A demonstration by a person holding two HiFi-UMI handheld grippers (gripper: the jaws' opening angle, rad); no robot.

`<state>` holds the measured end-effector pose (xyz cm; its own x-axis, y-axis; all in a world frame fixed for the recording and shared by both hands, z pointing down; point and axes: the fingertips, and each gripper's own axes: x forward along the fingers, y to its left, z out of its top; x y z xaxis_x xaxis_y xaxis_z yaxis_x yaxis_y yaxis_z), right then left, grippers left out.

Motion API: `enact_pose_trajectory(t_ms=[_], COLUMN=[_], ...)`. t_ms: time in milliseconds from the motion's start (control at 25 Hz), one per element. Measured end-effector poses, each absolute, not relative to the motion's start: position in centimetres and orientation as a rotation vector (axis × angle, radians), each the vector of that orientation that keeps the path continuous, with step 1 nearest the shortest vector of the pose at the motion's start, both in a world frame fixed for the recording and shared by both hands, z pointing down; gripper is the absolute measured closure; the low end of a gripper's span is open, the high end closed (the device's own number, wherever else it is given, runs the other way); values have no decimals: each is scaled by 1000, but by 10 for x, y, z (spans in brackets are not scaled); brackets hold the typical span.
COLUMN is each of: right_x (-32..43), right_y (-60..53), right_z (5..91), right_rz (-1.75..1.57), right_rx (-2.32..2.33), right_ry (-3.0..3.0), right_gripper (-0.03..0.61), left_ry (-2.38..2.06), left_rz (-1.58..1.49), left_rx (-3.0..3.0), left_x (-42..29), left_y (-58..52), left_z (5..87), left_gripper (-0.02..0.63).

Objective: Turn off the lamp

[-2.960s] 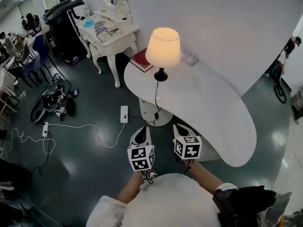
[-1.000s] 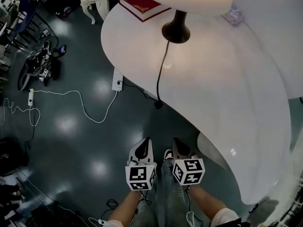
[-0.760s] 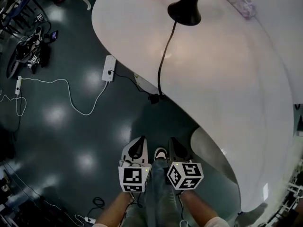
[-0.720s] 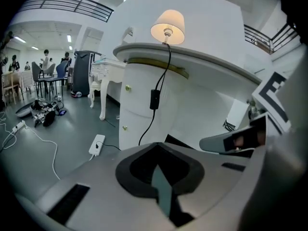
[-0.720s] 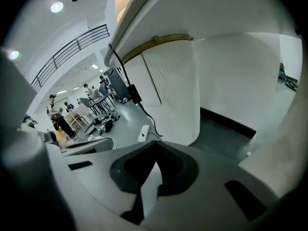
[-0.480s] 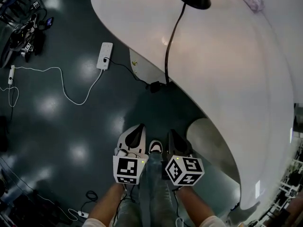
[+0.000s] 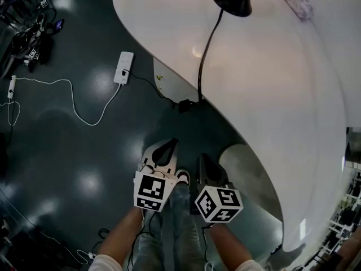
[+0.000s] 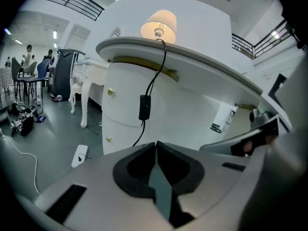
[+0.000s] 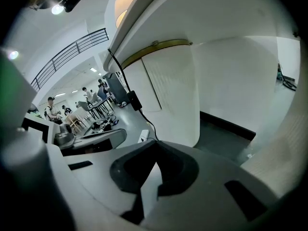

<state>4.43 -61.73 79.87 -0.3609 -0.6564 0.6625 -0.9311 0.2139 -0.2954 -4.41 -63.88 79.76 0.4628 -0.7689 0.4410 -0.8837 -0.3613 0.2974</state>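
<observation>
A: What are the tongs doing, closest to us?

B: Both are sitting low in front of the person's legs, over the dark floor. The left tongs are clenched, tips pressing together with nothing between them. The right tongs are clenched and empty too.

A: What are they pointing toward?

B: Just ahead, a small black switch is hanging on the lamp's cord, below the rim of the white desk and in front of its pedestal. It is hanging upright, its long axis running top to bottom along the cord.

A: Which way is it lying from the tongs?

B: Forward and above both. In the left gripper view it is sitting almost straight over the closed tips, a touch left. In the right gripper view it is sitting further off to the left and looking smaller. So I am judging the left tongs to be the nearer pair.

A: And where is the cord going?

B: Up over the desk's edge to the lamp, which is standing on the desktop, well apart from both tongs, its shade glowing. Downward, it seems to be trailing toward a power strip on the floor.

A: So what is the coming move asking for?

B: Probably the left tongs rising and reaching forward to that switch. I am not making out its button from here.
</observation>
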Motion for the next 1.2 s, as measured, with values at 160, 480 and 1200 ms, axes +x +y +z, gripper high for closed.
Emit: enact_pose_trajectory(t_ms=[160,480,1200], right_x=[47,51,45], right_y=[-619,-623,-624], right_z=[797,797,803], right_rz=[946,942,959], right_rx=[1474,1469,1442], right_ry=[-2095,-2095,-2076], right_gripper=[580,580,580], left_ry=[-1374,-1348,-1375], left_rz=[290,282,310], left_rx=[2235,2329,2485], left_x=[-43,-42,-50], left_y=[-650,-675,-730], left_z=[794,779,753], left_gripper=[584,437,437])
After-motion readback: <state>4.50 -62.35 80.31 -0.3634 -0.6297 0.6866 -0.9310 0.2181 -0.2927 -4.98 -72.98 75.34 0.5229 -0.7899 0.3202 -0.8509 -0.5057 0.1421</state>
